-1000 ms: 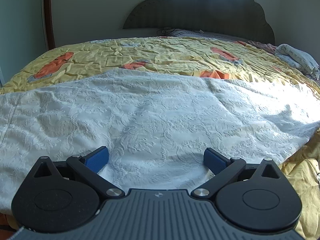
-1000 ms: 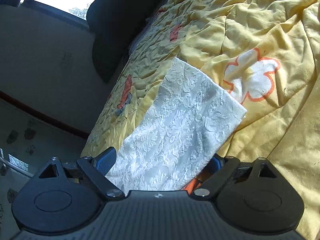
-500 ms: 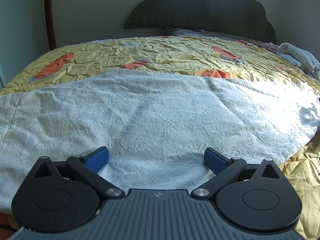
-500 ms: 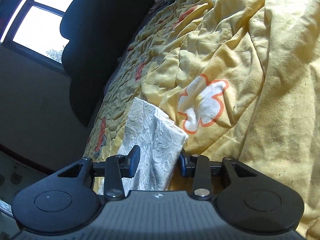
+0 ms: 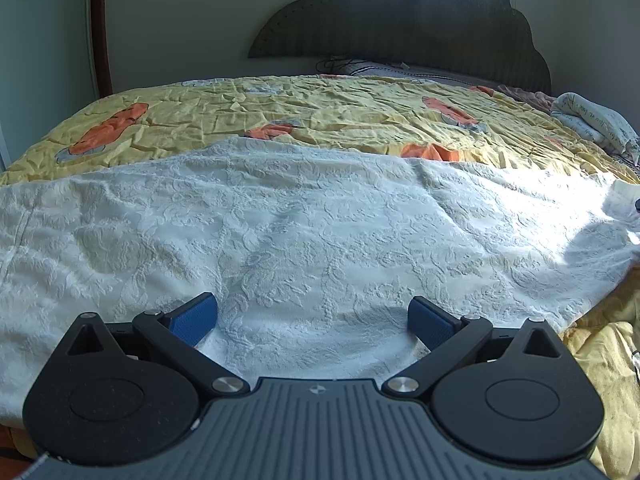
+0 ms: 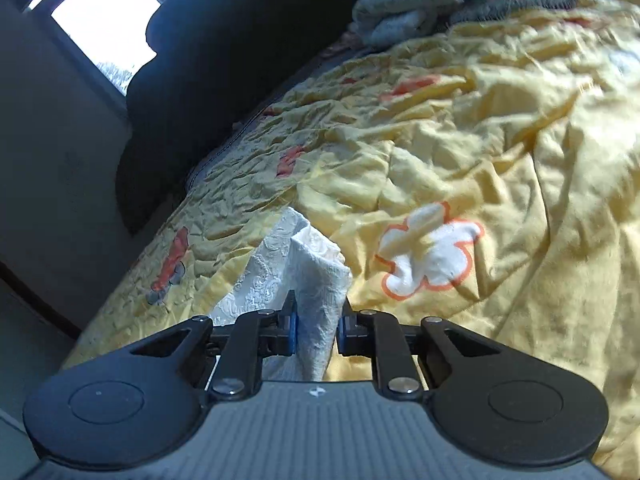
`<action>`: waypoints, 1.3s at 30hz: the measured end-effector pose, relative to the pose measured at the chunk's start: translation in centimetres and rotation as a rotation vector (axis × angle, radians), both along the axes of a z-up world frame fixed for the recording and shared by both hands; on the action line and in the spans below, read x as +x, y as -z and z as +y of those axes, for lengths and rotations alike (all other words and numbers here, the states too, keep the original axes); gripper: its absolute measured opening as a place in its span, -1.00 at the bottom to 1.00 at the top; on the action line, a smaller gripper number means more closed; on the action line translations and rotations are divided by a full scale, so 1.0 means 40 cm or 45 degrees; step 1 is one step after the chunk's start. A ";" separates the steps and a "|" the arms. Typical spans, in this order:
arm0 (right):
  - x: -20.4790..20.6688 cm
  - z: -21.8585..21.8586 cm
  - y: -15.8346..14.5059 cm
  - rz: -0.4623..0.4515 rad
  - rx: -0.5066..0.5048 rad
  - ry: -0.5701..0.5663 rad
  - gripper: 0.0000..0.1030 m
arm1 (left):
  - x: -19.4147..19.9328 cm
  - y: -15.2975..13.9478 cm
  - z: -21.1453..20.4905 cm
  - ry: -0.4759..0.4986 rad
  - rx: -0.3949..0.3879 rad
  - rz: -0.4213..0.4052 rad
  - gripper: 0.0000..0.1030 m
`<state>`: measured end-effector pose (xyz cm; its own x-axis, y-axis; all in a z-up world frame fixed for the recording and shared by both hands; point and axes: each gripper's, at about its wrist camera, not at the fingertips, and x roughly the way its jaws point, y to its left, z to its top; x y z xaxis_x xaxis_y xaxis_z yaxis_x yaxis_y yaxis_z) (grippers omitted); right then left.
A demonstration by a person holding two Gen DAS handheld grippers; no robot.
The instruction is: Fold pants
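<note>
a bed [image 5: 280, 120] under a yellow quilt with orange patches, a dark scalloped headboard [image 5: 400, 20] against a pale wall, a bright window [image 6: 104, 28] behind it.

In the left wrist view we look from low over the near edge of the bed, level and upright, along the left gripper [image 5: 313, 316] toward the dark headboard [image 5: 400, 24] at the top of the frame; the white pants [image 5: 280, 240] fill the middle, close under the lens. In the right wrist view we sit closer still and rolled, so the yellow bedspread [image 6: 460, 140] slopes from lower left to upper right, with the window [image 6: 104, 12] at upper left. Both views share the headboard, the bedspread, the pants and the folded pale cloth [image 5: 592, 124] near the pillows.
</note>
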<state>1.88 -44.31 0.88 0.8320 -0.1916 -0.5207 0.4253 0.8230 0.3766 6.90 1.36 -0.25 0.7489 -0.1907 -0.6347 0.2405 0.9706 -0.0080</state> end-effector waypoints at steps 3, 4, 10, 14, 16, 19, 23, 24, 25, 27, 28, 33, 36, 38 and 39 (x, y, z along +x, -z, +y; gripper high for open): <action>0.032 0.163 -0.021 0.110 -0.475 -0.265 -0.70 | -0.017 -0.017 -0.007 -0.026 -0.017 -0.027 0.84; 0.032 0.190 -0.019 0.122 -0.550 -0.306 -0.70 | -0.022 -0.031 -0.010 -0.008 -0.064 -0.017 0.76; 0.023 0.250 -0.012 0.115 -0.724 -0.357 -0.70 | 0.022 -0.185 -0.187 0.373 -0.367 -0.023 0.96; 0.010 0.270 -0.019 0.087 -0.759 -0.383 -0.70 | 0.168 -0.206 -0.363 0.490 -0.643 0.191 0.98; 0.003 0.276 -0.019 0.081 -0.773 -0.393 -0.70 | 0.242 -0.188 -0.483 0.537 -0.712 0.353 0.98; -0.005 0.288 -0.012 0.075 -0.802 -0.418 -0.70 | 0.303 -0.144 -0.662 0.570 -0.679 0.493 0.96; -0.013 0.282 -0.007 0.059 -0.779 -0.444 -0.70 | 0.324 -0.093 -0.831 0.627 -0.588 0.570 0.94; -0.014 0.278 -0.007 0.056 -0.772 -0.447 -0.69 | 0.321 -0.087 -0.860 0.641 -0.541 0.552 0.93; -0.014 0.274 -0.007 0.055 -0.765 -0.446 -0.69 | 0.321 -0.080 -0.884 0.641 -0.496 0.518 0.93; -0.014 0.265 -0.008 0.055 -0.759 -0.443 -0.69 | 0.328 -0.067 -0.916 0.610 -0.424 0.465 0.76; -0.014 0.260 -0.009 0.053 -0.753 -0.440 -0.69 | 0.336 -0.060 -0.925 0.595 -0.396 0.459 0.57; -0.013 0.257 -0.012 0.048 -0.742 -0.438 -0.69 | 0.363 -0.034 -0.897 0.518 -0.387 0.488 -0.77; -0.015 0.272 -0.015 0.048 -0.752 -0.448 -0.69 | 0.346 -0.055 -0.875 0.535 -0.376 0.438 -0.80; -0.017 0.294 -0.020 0.042 -0.764 -0.471 -0.69 | 0.330 -0.081 -0.854 0.554 -0.366 0.388 -0.80; -0.017 0.310 -0.024 0.038 -0.773 -0.489 -0.69 | 0.322 -0.094 -0.840 0.567 -0.360 0.359 -0.80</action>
<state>1.18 -31.91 1.85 0.8860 -0.1511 -0.4384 0.0664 0.9770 -0.2024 19.78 -32.24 3.51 0.3681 -0.6382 -0.6761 0.5746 0.7279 -0.3743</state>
